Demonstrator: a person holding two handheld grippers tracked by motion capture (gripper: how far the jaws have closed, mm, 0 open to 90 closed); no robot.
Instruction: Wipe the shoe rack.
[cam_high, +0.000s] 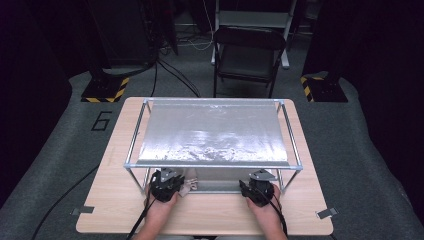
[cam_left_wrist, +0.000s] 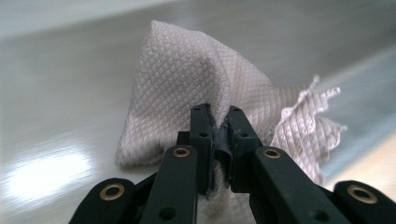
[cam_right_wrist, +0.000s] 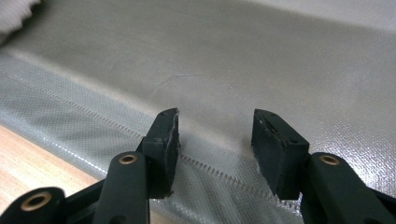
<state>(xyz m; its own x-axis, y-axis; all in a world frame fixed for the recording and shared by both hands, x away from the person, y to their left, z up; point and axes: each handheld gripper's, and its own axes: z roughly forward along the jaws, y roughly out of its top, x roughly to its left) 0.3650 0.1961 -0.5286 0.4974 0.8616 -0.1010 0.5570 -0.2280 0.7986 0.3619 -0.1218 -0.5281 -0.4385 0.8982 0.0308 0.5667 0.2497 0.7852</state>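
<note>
Wiping work at a light wooden worktop (cam_high: 210, 212) that carries a metal-framed rack topped with a silvery foil-like sheet (cam_high: 212, 132). The left hand-held gripper (cam_high: 167, 184), at the near left corner of the rack, has its jaws pressed together on a crumpled white embossed paper towel (cam_left_wrist: 187, 88); in the left gripper view the towel bulges out beyond the jaws and hangs just above a blurred, shiny grey surface. The right hand-held gripper (cam_high: 258, 190), at the near right, stands with its jaws apart and grips nothing; in the right gripper view it hovers over a grey woven-textured sheet (cam_right_wrist: 261, 70) whose stitched edge lies on the wood. Judged from these views, the towel is secured and brought to the surface, while the wiping itself appears mostly undone. No container is present; the rack's top sheet carries only glare and streaks.
</note>
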